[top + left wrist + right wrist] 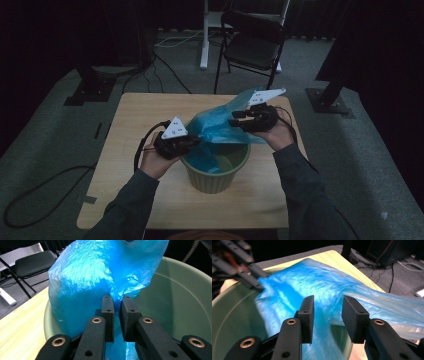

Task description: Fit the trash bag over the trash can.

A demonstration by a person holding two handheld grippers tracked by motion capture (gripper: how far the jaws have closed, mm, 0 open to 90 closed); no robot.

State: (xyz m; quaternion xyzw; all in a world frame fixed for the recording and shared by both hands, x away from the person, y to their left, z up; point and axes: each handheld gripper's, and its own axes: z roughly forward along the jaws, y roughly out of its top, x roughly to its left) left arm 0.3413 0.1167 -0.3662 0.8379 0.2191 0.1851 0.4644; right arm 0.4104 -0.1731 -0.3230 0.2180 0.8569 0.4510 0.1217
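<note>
While the green bucket (216, 176) sits on the wooden table (130, 145) near the front edge, a blue plastic bag (220, 127) is held over it and partly inside it. In the high view, the bag is seen hanging down into the bucket, with its top part lifted up and stretched toward the back right. The left gripper (187, 143) is placed at the bucket's left rim, and a fold of the bag is pinched between its two black jaws. In the left gripper view, these jaws (117, 312) are seen almost shut, with only the thin blue plastic squeezed in the small gap. The right gripper (239, 120) is held higher, just past the bucket's far right rim, beside the raised part of the bag. In the right gripper view, its jaws (327, 312) are parted with a clear gap, and the bag is seen behind and between them but is not pressed by the pads. A black folding chair (252, 42) is seen on the floor behind the table.
</note>
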